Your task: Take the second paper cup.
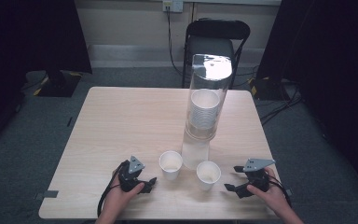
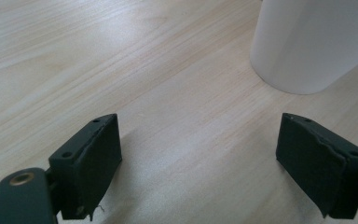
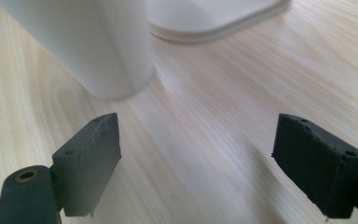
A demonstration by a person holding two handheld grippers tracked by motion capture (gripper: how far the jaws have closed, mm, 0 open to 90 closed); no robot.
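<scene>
Two white paper cups stand upright near the table's front edge: one (image 1: 170, 164) left of a tall clear tube (image 1: 207, 84), the other (image 1: 208, 174) in front of it to the right. A stack of white cups (image 1: 203, 112) sits inside the tube. My left gripper (image 1: 149, 184) lies just left of the left cup, open and empty; in the left gripper view its jaws (image 2: 199, 126) stand wide with that cup (image 2: 307, 42) ahead at the upper right. My right gripper (image 1: 233, 178) is open, right of the right cup; past its jaws (image 3: 196, 123) stands the cup (image 3: 98, 42).
The light wooden table (image 1: 121, 121) has bare room on its left half and behind the cups. The tube's white base (image 3: 214, 18) sits just beyond the right cup. A black folding chair (image 1: 214, 42) stands behind the table, and cables (image 1: 279, 105) lie on the floor to the right.
</scene>
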